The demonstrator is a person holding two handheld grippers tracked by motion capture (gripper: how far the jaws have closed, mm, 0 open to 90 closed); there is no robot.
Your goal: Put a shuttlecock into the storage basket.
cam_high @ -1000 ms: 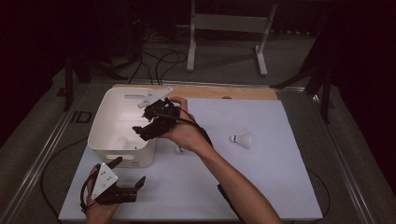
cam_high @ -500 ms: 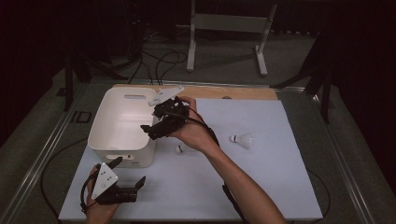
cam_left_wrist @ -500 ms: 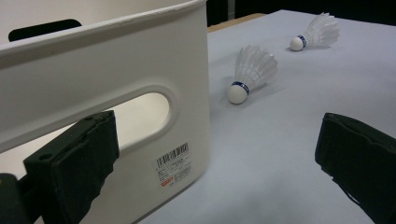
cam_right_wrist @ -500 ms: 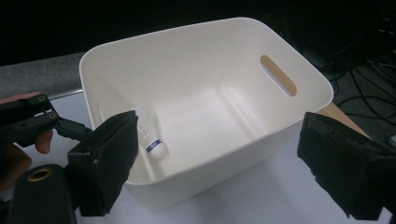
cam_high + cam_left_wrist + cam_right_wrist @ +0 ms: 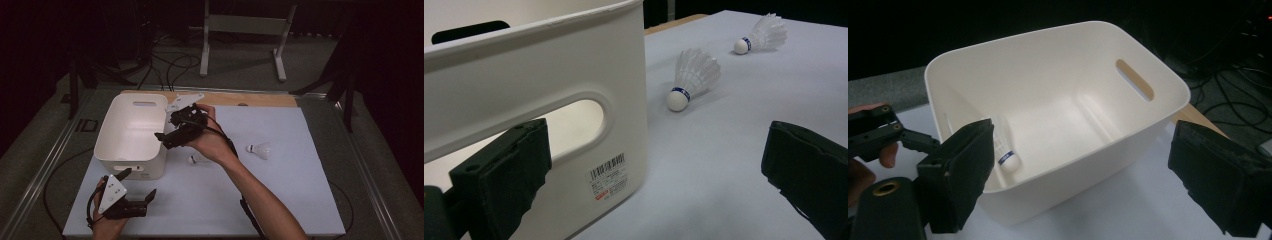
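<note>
1. Shuttlecocks going into the white bin point(image 5: 131, 134) – that's the job as I read it. One shuttlecock point(image 5: 1007, 156) already lies inside the bin, on its floor by a corner wall.
2. Right gripper point(image 5: 167, 136) hangs at the bin's right rim, jaws spread wide, nothing between them – looks like a drop-off just done, so the step in hand is the release/turn-back.
3. Left gripper point(image 5: 139, 202) rests near the table's front-left corner, just in front of the bin, jaws apart and empty – idle for now.
4. Two shuttlecocks left on the table: nearer shuttlecock point(image 5: 691, 77) just beside the bin's right wall, farther shuttlecock point(image 5: 260, 149) well apart, toward the right edge.
5. Next move, prob: swing the right gripper back over the rim, drop to the nearer one, close lightly on cork or skirt base – feathers crush easily.
6. Hard to see: in the high view the nearer one is mostly covered by the right hand point(image 5: 212, 142); bin floor is partly blocked by the jaw in the right gripper view, so can't rule out more inside.
</note>
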